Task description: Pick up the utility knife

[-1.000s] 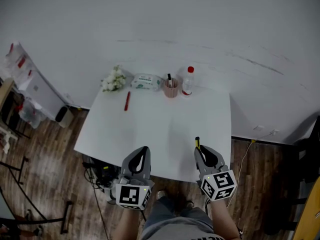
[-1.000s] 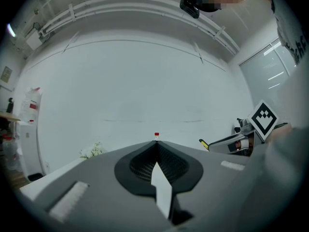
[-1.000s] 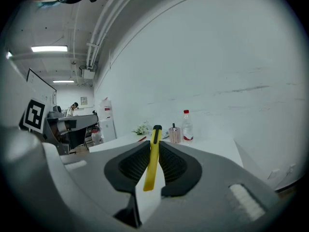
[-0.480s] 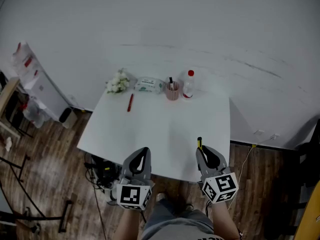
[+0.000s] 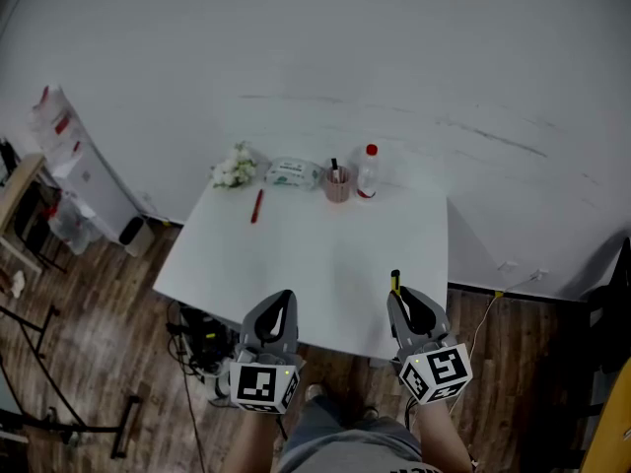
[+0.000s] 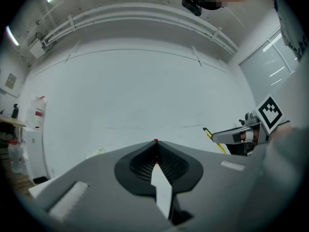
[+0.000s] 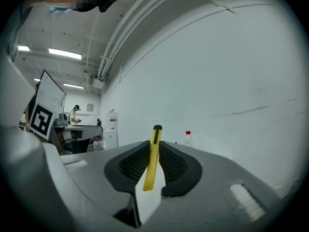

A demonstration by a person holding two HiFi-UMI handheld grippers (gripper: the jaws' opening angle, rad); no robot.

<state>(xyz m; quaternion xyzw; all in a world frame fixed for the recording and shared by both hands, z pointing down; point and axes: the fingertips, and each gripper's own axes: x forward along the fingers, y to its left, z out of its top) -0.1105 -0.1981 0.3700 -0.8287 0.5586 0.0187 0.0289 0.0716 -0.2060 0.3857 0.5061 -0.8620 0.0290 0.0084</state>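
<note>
A yellow utility knife (image 7: 151, 159) with a black tip is clamped between the pads of my right gripper (image 7: 152, 153); its tip sticks out past the jaws (image 5: 394, 279). That right gripper (image 5: 402, 299) hovers over the near right edge of the white table (image 5: 315, 264). My left gripper (image 5: 280, 304) is held level at the near edge, left of it, jaws together with nothing between them (image 6: 155, 151). From the left gripper view the right gripper (image 6: 241, 135) and the knife (image 6: 212, 138) show at the right.
At the table's far edge stand white flowers (image 5: 231, 168), a wipes pack (image 5: 292, 173), a pink pen cup (image 5: 337, 183) and a red-capped bottle (image 5: 367, 172). A red pen (image 5: 256, 205) lies near the flowers. Wooden floor, cables and a shelf (image 5: 69, 161) surround the table.
Both grippers have shifted slightly; the right one has lifted a little with the knife in it. The table's far objects sit slightly lower and to the right in the head view.
</note>
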